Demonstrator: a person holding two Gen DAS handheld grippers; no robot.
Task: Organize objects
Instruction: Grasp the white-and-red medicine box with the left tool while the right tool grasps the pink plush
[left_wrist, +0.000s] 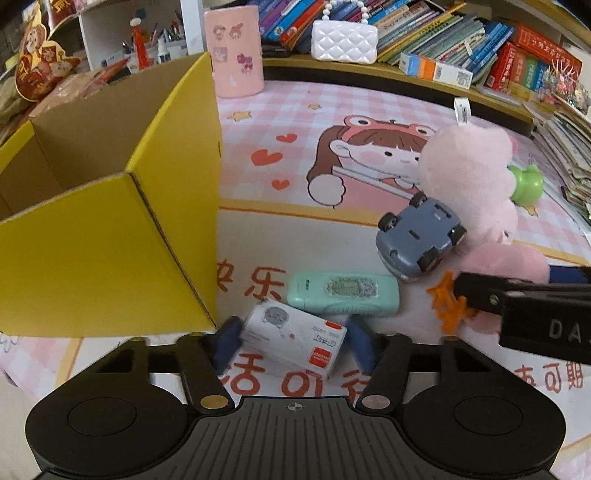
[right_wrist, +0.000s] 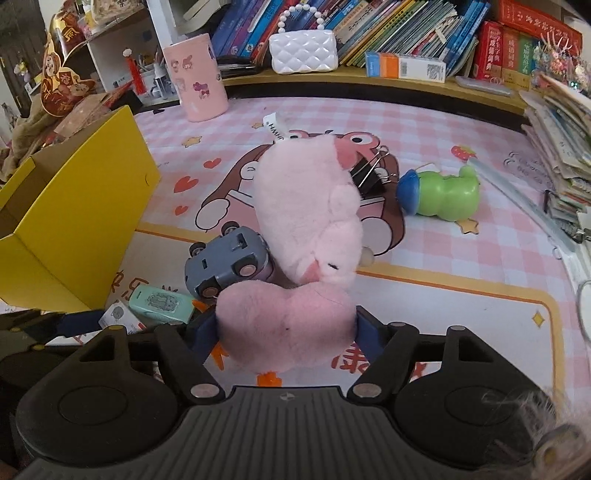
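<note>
Left tongs (left_wrist: 291, 341): pads on both ends of white box (left_wrist: 295, 338), gripping it on the surface beside yellow carton (left_wrist: 92, 258).
Right tongs (right_wrist: 286, 328): clenched on pink plush (right_wrist: 288, 325).
Writing: "DA" on right tongs' body; box print unreadable.

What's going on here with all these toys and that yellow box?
Someone is tidying a desk with a hand-held gripper in each hand. The left gripper has its fingers on either side of a small white staple box beside the open yellow box. The right gripper has its fingers around the pink plush toy. An overturned grey toy car and a mint case still lie on the mat.
</note>
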